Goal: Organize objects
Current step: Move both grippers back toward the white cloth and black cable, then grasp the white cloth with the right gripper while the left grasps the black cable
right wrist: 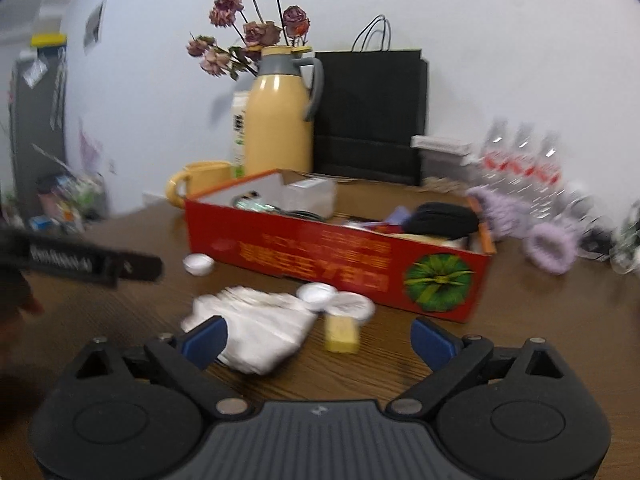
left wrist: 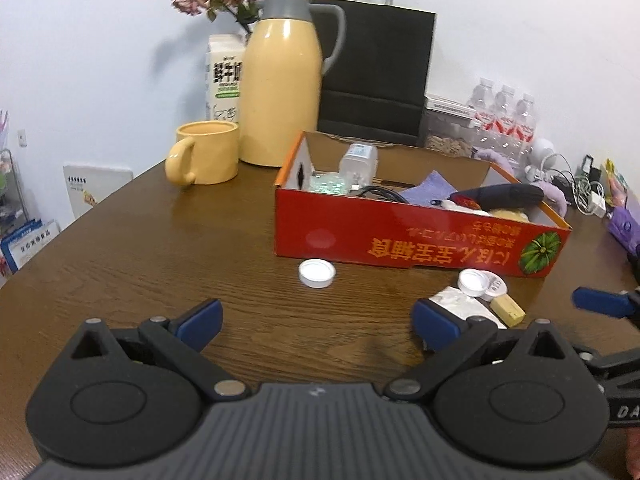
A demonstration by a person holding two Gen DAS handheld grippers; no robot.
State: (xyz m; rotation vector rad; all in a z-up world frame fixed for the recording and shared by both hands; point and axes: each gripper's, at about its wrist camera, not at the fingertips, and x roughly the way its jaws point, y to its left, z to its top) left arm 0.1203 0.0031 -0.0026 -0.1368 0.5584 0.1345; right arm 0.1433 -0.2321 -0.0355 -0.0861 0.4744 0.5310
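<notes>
A red cardboard box (left wrist: 400,240) (right wrist: 340,256) holding several small items stands on the brown wooden table (left wrist: 160,264). In front of it lie a white cap (left wrist: 316,273) (right wrist: 197,264), a second white lid (left wrist: 474,282) (right wrist: 316,295), a crumpled white tissue (left wrist: 460,304) (right wrist: 256,328) and a yellow eraser-like block (left wrist: 508,310) (right wrist: 341,332). My left gripper (left wrist: 318,322) is open over bare table, short of the first cap. My right gripper (right wrist: 318,338) is open just before the tissue and the block; its blue fingertip (left wrist: 600,302) shows at the left wrist view's right edge.
Behind the box stand a yellow mug (left wrist: 204,152), a yellow thermos jug (left wrist: 282,80), a milk carton (left wrist: 224,80), dried flowers (right wrist: 248,32) and a black paper bag (left wrist: 376,72). Water bottles (left wrist: 504,116), cables (left wrist: 576,188) and purple fuzzy items (right wrist: 548,244) crowd the right.
</notes>
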